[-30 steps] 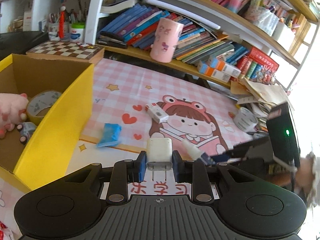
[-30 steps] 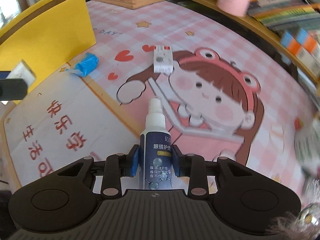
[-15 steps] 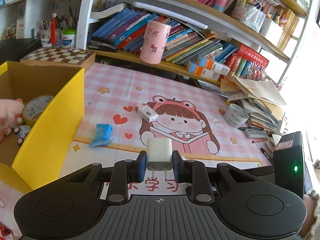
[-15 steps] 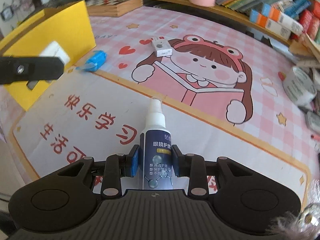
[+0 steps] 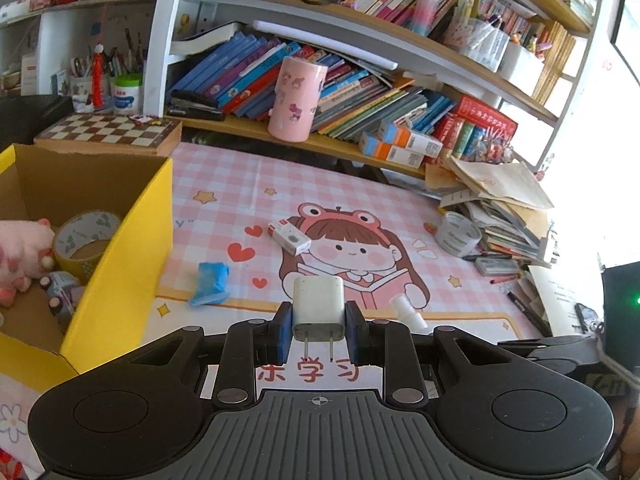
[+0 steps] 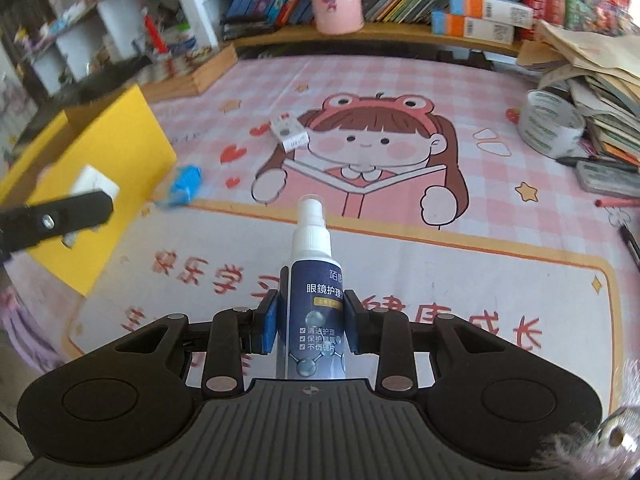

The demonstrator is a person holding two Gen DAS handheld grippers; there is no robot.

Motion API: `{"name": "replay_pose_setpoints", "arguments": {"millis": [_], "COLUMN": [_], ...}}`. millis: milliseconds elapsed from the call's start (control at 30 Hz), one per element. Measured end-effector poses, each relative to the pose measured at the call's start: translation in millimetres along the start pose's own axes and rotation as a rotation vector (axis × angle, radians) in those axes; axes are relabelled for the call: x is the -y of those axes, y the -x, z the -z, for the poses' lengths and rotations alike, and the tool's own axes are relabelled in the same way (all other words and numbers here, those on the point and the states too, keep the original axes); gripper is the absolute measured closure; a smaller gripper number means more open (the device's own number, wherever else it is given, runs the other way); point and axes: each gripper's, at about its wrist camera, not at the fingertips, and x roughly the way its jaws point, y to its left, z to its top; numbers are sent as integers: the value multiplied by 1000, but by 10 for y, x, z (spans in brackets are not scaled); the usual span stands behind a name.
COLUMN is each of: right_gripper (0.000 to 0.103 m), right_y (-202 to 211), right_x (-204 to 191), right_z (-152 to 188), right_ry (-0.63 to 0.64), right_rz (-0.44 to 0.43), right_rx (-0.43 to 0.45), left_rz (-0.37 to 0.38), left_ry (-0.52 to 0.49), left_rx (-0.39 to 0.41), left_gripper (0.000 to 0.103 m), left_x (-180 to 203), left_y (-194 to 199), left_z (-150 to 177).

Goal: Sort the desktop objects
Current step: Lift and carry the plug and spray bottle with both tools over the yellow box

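My left gripper (image 5: 319,334) is shut on a white plug charger (image 5: 318,306), prongs toward the camera, held above the desk mat to the right of the yellow box (image 5: 120,256). My right gripper (image 6: 312,322) is shut on a dark blue spray bottle (image 6: 314,312) with a white nozzle, held over the mat's front part. The left gripper (image 6: 56,220) with the charger (image 6: 94,180) shows at the left of the right wrist view, beside the yellow box (image 6: 120,152). The bottle's nozzle (image 5: 406,312) shows in the left wrist view.
The box holds a pink plush (image 5: 20,248), a tape roll (image 5: 84,236) and a toy car (image 5: 60,286). On the mat lie a blue packet (image 5: 210,282), a small white box (image 5: 289,237) and a tape roll (image 5: 458,234). Book shelves, a pink cup (image 5: 294,100) and a chessboard (image 5: 108,134) stand behind.
Both grippers have lifted and pulled back from the mat with their objects still held. The right gripper has swung to face the shelves.
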Motion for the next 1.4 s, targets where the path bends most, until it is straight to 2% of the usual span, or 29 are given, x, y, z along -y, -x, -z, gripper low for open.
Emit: {"name": "replay_pose_setpoints", "arguments": {"millis": [200, 500, 733, 1100, 1400], "right_gripper": [73, 73, 73, 73, 73], "right_y": [244, 373, 398, 406, 482], "right_x": [-222, -459, -772, -1373, -1666], "right_z": [55, 233, 344, 563, 897], "right_ry": [-12, -71, -66, -28, -78], "right_rz": [37, 80, 94, 94, 109], "right_rx": [70, 100, 116, 111, 106], "left_rz": [47, 99, 96, 105, 133], "left_ry": [-48, -154, -212, -200, -221], "left_rx": [-14, -19, 8, 9, -25], "left_gripper": [78, 78, 78, 78, 78], "left_x": [-56, -121, -294, -672, -852], "left_y": [65, 247, 501, 893, 1145], "left_z": [-2, 65, 165, 329, 560]}}
